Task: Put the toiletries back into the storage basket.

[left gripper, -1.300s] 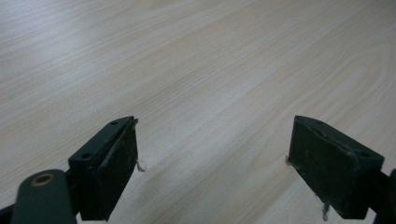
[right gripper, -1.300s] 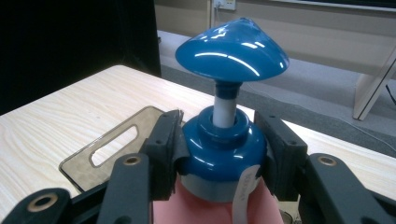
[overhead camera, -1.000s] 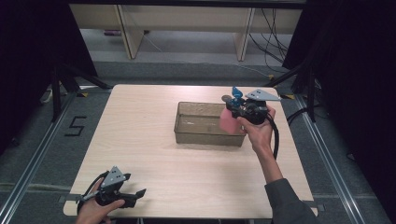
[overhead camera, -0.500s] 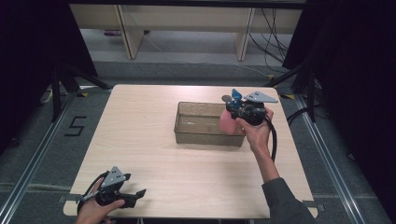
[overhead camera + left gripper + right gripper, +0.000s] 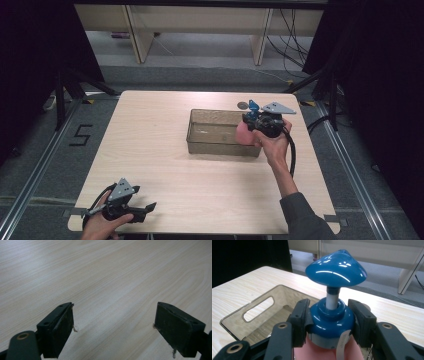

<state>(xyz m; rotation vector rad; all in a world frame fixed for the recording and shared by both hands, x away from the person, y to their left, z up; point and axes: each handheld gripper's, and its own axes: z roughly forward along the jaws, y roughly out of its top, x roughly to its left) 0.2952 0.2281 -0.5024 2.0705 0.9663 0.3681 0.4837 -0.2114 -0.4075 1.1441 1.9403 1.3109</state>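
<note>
R tongs (image 5: 329, 322) clamp pink bottle w/ glossy blue pump cap (image 5: 332, 315) over smoked clear plastic bin (image 5: 220, 132); L tongs (image 5: 113, 327) wide, nothing between, well apart from bin.

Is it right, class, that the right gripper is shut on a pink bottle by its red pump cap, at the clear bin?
Not quite: the pump cap is blue, not red, as the right gripper view shows. The right gripper is indeed shut on the pink bottle at the clear bin.
</note>
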